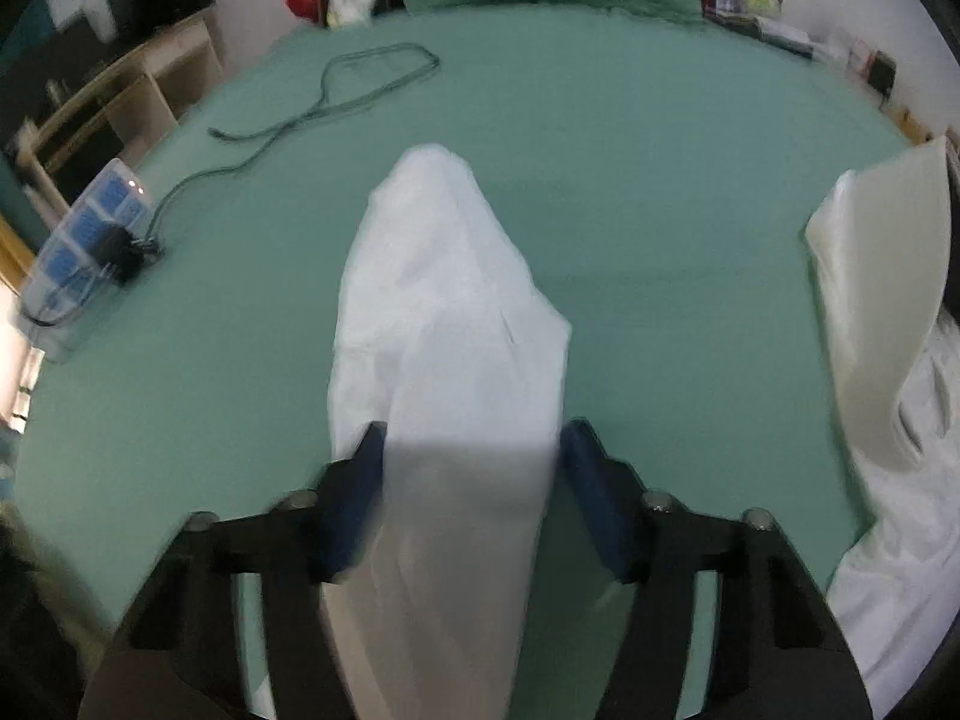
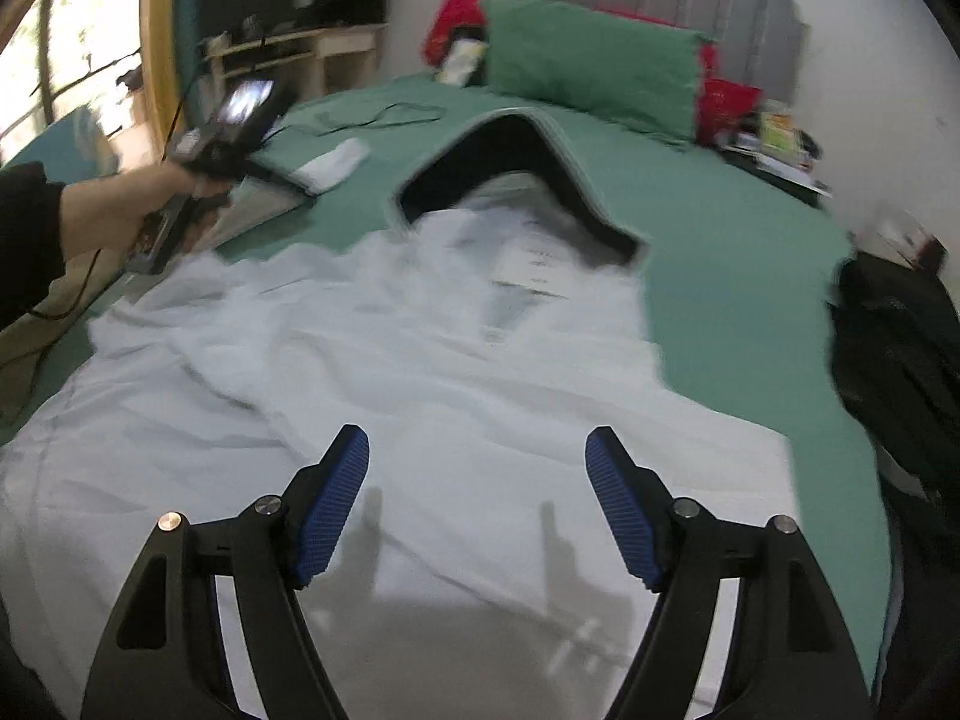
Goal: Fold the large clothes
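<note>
Cataloguing: the large white cotton garment (image 2: 372, 372) lay spread on the green bedsheet (image 2: 738, 300). One white sleeve (image 1: 444, 300) ran lengthwise toward twelve o'clock between my left gripper's (image 1: 471, 450) half-closed jaws; pad contact I could not tell. My right gripper (image 2: 477, 462) hovered spread, empty, garment body at twelve o'clock.

Dim, soft indoor light; daylight glares through the window (image 2: 72, 60). Both fisheye views bend at the edges, and motion blur possibly smears the white cloth (image 2: 420, 372).
</note>
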`<state>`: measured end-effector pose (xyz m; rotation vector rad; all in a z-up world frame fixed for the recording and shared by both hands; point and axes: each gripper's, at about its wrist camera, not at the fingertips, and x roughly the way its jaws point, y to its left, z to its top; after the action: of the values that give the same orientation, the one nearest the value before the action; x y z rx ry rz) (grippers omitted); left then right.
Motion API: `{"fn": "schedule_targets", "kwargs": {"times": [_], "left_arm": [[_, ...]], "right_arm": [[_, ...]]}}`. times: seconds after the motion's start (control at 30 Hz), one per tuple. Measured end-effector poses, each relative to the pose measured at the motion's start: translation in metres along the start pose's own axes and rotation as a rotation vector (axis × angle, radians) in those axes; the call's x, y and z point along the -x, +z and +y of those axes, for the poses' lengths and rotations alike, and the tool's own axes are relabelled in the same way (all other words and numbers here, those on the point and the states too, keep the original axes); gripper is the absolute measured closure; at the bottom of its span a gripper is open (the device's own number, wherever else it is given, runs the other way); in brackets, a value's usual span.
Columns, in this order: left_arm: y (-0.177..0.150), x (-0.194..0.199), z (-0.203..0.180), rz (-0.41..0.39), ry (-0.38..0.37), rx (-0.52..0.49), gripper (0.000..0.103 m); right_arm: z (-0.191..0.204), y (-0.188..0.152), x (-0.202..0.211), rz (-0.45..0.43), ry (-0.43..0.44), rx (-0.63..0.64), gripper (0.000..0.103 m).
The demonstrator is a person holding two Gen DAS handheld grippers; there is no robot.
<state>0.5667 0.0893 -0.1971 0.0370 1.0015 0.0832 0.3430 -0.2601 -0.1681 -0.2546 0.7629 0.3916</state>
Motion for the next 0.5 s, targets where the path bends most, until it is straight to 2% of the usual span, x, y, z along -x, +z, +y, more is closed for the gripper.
{"fn": "schedule_targets", "kwargs": {"times": [0.07, 0.17, 0.33, 0.43, 0.5], "left_arm": [[0.003, 0.000, 0.005, 0.018, 0.016, 0.047, 0.099], [0.002, 0.022, 0.017, -0.010, 0.028, 0.139, 0.099], [0.004, 0.098, 0.015, -0.139, 0.040, 0.164, 0.100], [0.007, 0.151, 0.008, -0.191, 0.001, 0.175, 0.099], [0.011, 0.184, -0.001, -0.233, -0.027, 0.176, 0.099]], "right_arm": [[-0.015, -0.003, -0.001, -0.003, 0.000, -0.030, 0.028], [-0.034, -0.005, 0.003, -0.008, 0.003, -0.053, 0.028], [-0.072, -0.012, 0.017, -0.041, 0.023, -0.174, 0.028], [-0.086, -0.014, 0.024, -0.057, 0.005, -0.238, 0.028], [-0.100, -0.016, 0.029, -0.066, 0.031, -0.308, 0.028]]}}
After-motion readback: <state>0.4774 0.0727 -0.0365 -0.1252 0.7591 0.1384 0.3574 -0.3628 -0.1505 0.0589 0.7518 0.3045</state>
